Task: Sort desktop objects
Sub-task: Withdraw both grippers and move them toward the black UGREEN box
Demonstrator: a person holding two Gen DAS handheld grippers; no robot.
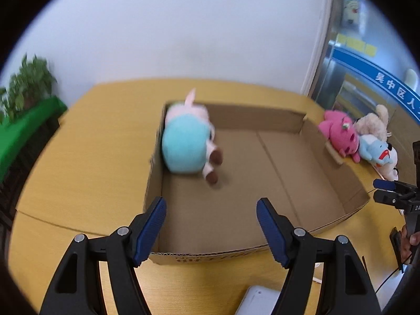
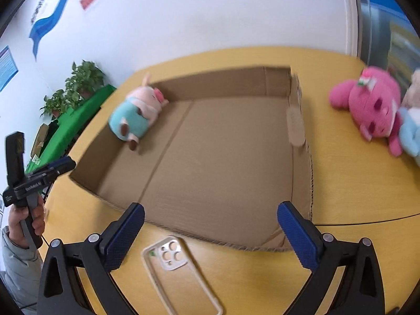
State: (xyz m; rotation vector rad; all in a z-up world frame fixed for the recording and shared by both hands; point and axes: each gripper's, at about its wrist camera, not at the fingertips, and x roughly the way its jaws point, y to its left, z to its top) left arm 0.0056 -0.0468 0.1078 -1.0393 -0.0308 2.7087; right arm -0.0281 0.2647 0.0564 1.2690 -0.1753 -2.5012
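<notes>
A shallow cardboard box lies on the yellow table. A pink pig plush in teal clothes lies in its far left corner. My left gripper is open and empty above the box's near left edge. My right gripper is open and empty over the box's near edge. A pink bear plush, a beige plush and a light blue plush lie on the table right of the box.
A clear phone case lies on the table just in front of the box, between my right gripper's fingers. A white flat object lies at the near edge. Potted plants on a green stand are far left.
</notes>
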